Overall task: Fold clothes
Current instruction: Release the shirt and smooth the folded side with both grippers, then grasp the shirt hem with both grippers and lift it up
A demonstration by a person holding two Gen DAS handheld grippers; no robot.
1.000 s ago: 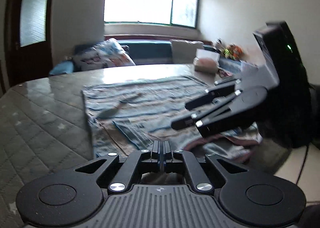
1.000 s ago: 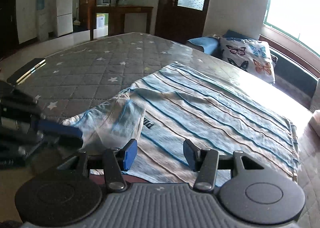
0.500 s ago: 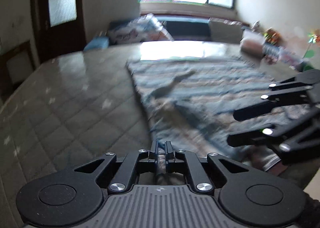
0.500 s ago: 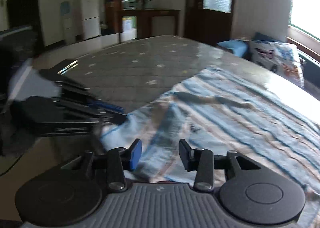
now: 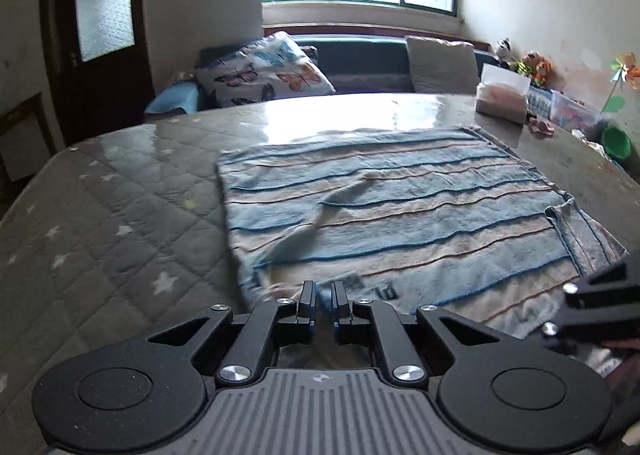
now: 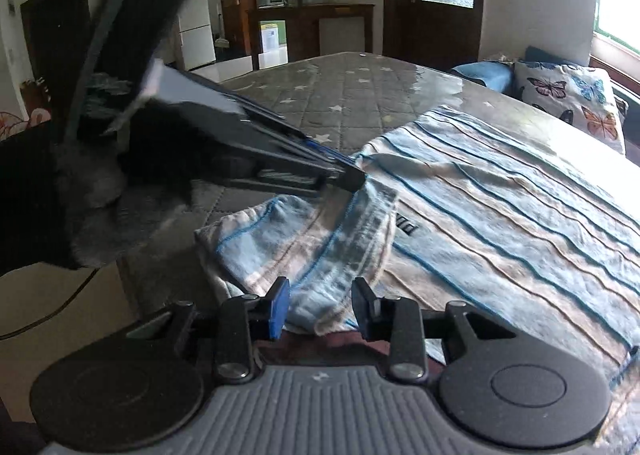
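A grey star-quilted mattress (image 5: 112, 223) fills a windowed room. The blue-striped cloth garment (image 5: 400, 215) lies flat; left gripper (image 5: 323, 297) pinches its near corner, right gripper (image 6: 322, 301) gapes empty beside.

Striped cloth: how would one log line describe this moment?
left tongs: shut on cloth corner | right tongs: open, near edge | cloth: on mattress

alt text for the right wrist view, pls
The left gripper, nearly shut, pinches a fold of the blue-and-beige striped garment spread on the grey star-quilted mattress. The open right gripper straddles the garment's bunched near edge. A butterfly-print cushion lies beyond.
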